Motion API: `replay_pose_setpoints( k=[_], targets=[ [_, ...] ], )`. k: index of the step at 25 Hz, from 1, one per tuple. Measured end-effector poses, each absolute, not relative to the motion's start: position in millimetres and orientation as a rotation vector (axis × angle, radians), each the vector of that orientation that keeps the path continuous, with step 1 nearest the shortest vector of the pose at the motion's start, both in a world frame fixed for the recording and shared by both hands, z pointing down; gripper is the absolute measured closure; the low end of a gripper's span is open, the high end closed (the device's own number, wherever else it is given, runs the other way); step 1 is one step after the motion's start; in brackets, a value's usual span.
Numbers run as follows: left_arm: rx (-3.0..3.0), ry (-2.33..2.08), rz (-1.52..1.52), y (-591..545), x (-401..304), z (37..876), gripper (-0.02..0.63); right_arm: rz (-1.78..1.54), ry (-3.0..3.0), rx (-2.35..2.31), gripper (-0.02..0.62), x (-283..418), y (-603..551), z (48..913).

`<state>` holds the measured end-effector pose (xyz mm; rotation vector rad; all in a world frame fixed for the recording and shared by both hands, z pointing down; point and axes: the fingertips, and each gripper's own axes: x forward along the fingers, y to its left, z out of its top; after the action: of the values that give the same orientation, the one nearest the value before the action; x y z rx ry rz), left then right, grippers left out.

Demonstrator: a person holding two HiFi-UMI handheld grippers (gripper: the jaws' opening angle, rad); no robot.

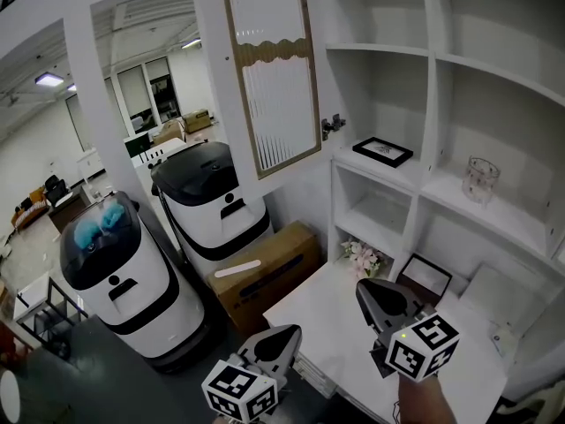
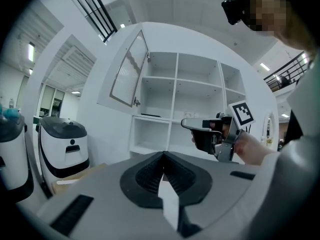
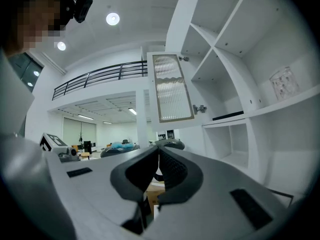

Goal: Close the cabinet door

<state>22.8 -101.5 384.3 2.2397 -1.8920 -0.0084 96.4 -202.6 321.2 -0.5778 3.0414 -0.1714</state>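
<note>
1. Although the task was to shut it, the cabinet door [image 1: 269, 78] hung wide open. It was swung out to the left of the white shelf unit [image 1: 433, 69] on its hinge [image 1: 333, 126], so no part of the closing looked done.
2. By my reading, everything was left to do: reach up to the door's free edge, push it to the right across the upper-left compartment, and seat it flush.
3. The left hand-held gripper [image 1: 281, 338] sat low and near, just left of the white desk [image 1: 327, 325]. It aimed roughly level toward the shelves, jaws pressed together with nothing between them.
4. The right hand-held gripper [image 1: 375, 297] was held level to the right of it, over the desk. Its jaws were likewise closed and empty.
5. Both hand-held grippers stood well below the door and touched neither it nor the shelves.
</note>
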Motion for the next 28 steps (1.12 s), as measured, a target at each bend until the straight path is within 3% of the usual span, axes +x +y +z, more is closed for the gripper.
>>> replay_pose_setpoints(
  k=[28],
  targets=[
    [2.073,-2.116,0.001,-71.3,-50.4,373.8,0.603,-0.180,3.048,-0.265,0.591,-8.5,-180.4,310.4]
  ],
)
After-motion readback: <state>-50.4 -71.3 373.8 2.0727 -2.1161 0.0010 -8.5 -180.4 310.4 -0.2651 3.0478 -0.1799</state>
